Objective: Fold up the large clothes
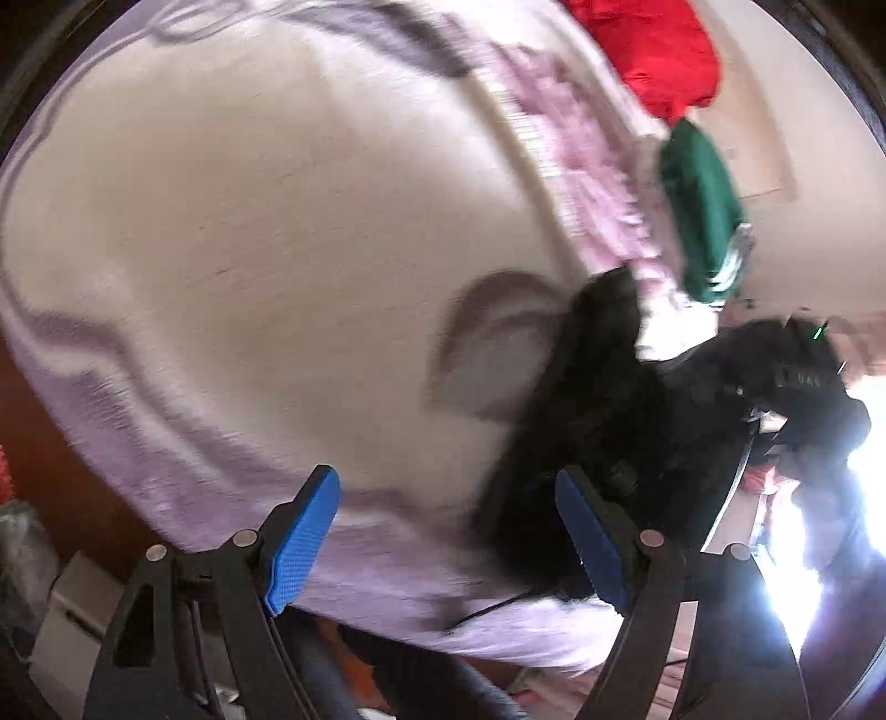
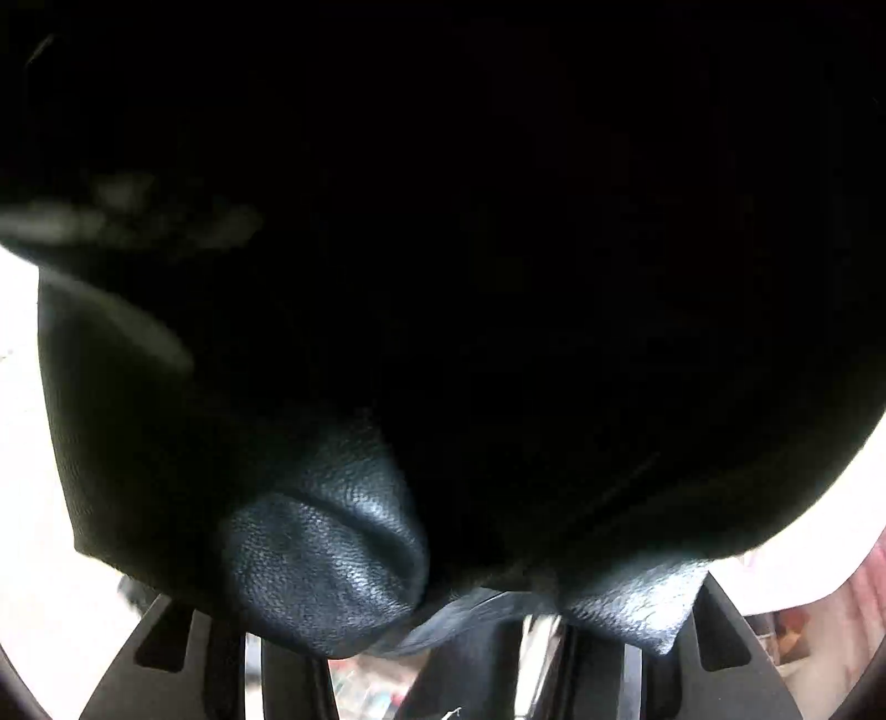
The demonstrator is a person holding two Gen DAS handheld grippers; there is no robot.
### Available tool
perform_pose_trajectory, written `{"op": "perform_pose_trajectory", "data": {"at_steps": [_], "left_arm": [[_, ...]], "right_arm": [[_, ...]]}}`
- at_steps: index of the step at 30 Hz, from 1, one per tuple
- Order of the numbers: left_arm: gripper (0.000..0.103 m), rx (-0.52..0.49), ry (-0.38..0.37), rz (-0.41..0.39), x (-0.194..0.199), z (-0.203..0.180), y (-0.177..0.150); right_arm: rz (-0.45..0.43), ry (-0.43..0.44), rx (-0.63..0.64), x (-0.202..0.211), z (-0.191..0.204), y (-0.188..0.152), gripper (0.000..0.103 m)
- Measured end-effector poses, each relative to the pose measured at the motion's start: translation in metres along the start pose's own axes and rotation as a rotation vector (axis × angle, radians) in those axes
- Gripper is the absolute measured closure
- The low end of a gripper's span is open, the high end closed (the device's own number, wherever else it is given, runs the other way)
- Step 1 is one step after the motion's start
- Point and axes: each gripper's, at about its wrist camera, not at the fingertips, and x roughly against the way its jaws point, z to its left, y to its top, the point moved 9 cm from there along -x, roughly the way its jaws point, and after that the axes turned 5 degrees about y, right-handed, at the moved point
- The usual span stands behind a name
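Blue-padded fingers (image 1: 307, 545) of our left gripper (image 1: 448, 543) stand apart with nothing between them, above a pale bench (image 1: 249, 221) edged with lilac cloth (image 1: 166, 487). Black leather jacket (image 2: 332, 554) fills our right wrist view and hides the right gripper's fingertips, so we cannot tell their state. Red (image 1: 659, 50) and green (image 1: 700, 210) clothes lie farther off.

Left wrist view looks steeply down past its blue fingers (image 1: 302, 540) at the pale desk (image 1: 249, 221) — moderately near, blurred. Right wrist view sits pressed against black leathery garment (image 2: 332, 554) — almost all dark. Shared: that black garment, at the left view's right side.
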Motion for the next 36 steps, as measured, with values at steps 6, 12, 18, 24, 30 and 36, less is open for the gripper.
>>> {"op": "perform_pose_trajectory", "data": {"at_steps": [6, 12, 18, 24, 30, 36], "left_arm": [[0.024, -0.037, 0.005, -0.021, -0.019, -0.048, 0.016], [0.024, -0.020, 0.067, -0.060, -0.015, -0.069, 0.012], [0.024, 0.014, 0.121, -0.054, -0.056, -0.102, 0.002], [0.024, 0.040, 0.231, -0.063, -0.080, -0.092, -0.009], [0.024, 0.060, 0.284, -0.076, -0.084, -0.081, 0.017], [0.024, -0.108, 0.249, -0.117, -0.085, -0.144, 0.081]], "right_arm": [[0.061, 0.238, 0.051, 0.005, 0.023, 0.000, 0.005], [-0.018, 0.498, 0.138, 0.064, 0.039, 0.037, 0.005], [-0.124, 0.248, 0.128, 0.098, -0.070, 0.076, 0.041], [-0.008, 0.121, 0.315, -0.002, -0.010, 0.104, 0.069], [0.131, 0.128, 0.256, -0.050, 0.001, 0.139, 0.069], [0.019, 0.321, 0.263, 0.036, -0.030, 0.139, 0.029]]}}
